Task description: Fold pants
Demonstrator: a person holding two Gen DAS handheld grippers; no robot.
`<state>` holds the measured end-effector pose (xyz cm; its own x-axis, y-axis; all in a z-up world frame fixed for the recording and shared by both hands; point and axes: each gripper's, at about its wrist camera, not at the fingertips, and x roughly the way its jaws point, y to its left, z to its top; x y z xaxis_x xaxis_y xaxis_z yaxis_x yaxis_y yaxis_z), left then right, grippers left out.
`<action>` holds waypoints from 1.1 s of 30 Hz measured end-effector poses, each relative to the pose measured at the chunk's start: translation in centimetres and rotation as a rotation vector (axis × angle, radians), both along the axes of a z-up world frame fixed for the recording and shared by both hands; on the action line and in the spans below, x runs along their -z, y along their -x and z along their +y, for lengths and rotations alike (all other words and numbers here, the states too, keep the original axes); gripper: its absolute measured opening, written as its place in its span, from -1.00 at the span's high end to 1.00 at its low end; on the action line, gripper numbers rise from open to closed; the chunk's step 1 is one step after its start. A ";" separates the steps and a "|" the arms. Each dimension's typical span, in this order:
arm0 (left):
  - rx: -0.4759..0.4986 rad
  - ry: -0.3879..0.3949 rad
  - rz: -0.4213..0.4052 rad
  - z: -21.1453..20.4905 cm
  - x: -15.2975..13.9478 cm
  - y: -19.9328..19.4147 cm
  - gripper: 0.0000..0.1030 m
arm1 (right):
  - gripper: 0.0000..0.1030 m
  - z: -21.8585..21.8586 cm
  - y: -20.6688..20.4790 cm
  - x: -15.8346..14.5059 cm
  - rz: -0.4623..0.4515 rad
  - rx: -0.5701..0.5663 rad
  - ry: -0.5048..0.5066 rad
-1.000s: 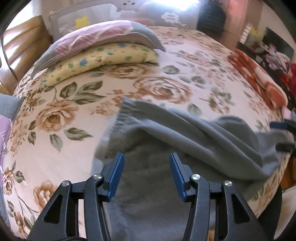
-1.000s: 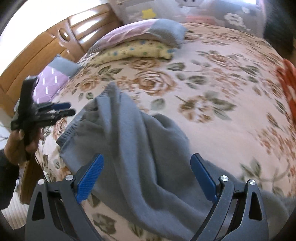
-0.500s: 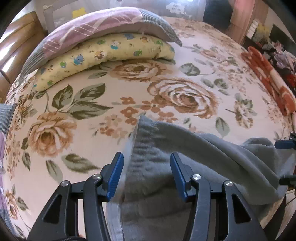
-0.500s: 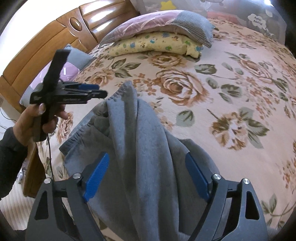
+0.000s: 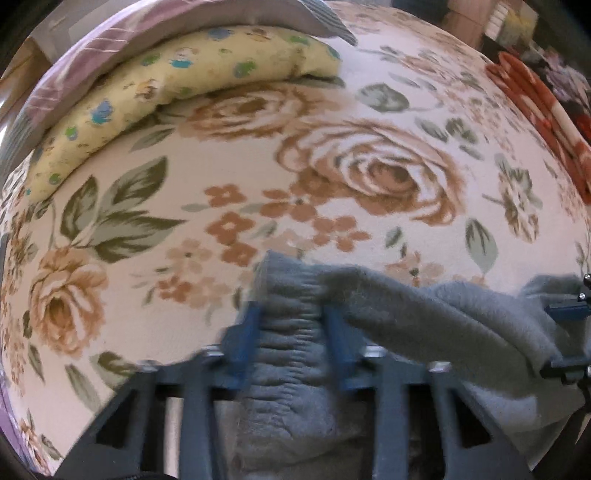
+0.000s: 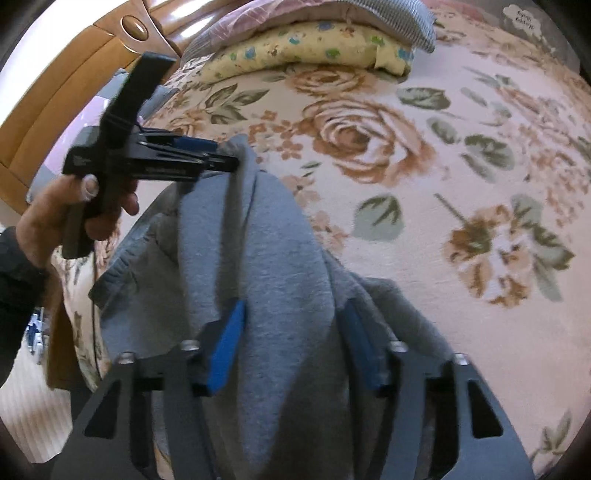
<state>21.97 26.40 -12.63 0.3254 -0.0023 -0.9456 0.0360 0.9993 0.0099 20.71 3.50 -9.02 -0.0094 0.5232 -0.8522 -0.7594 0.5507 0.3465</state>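
Floral bedspread [image 5: 258, 177] underlies gray pants [image 6: 258, 258] (waistband headboard-ward), stretched between clamping left gripper [image 5: 291, 325] and right gripper [image 6: 291, 332].

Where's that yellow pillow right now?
The yellow pillow lies at the far end of the flowered bed, near the wooden headboard, tucked under a pink pillow.

A home bedroom: floral bedspread [image 5: 229, 155], pillows [image 6: 314, 46], wooden headboard [image 6: 70, 85].

The left wrist view is looking low and close along its fingers across the floral bedspread [image 5: 258, 177] toward the pillows [image 5: 177, 77]. The right wrist view is facing the headboard [image 6: 70, 96] from higher up. Both are sharing the gray pants [image 6: 266, 258].
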 end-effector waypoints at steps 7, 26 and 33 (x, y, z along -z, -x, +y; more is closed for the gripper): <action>0.000 0.012 -0.137 0.6 -4.3 3.1 0.68 | 0.85 -0.5 0.5 -2.2 -0.028 0.005 -0.049; -0.169 0.121 -0.233 1.5 -7.9 24.5 0.63 | 0.83 -2.0 13.7 -5.0 -0.069 -0.263 -0.042; -0.268 0.207 -0.196 2.5 -6.9 29.1 0.42 | 0.21 -2.1 15.5 -3.4 0.044 -0.279 -0.034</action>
<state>-7.17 28.94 -5.76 0.5146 -0.0775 -0.8539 -0.2088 0.9546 -0.2124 5.21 1.41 -5.66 -0.1942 0.5234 -0.8297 -0.8638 0.3096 0.3974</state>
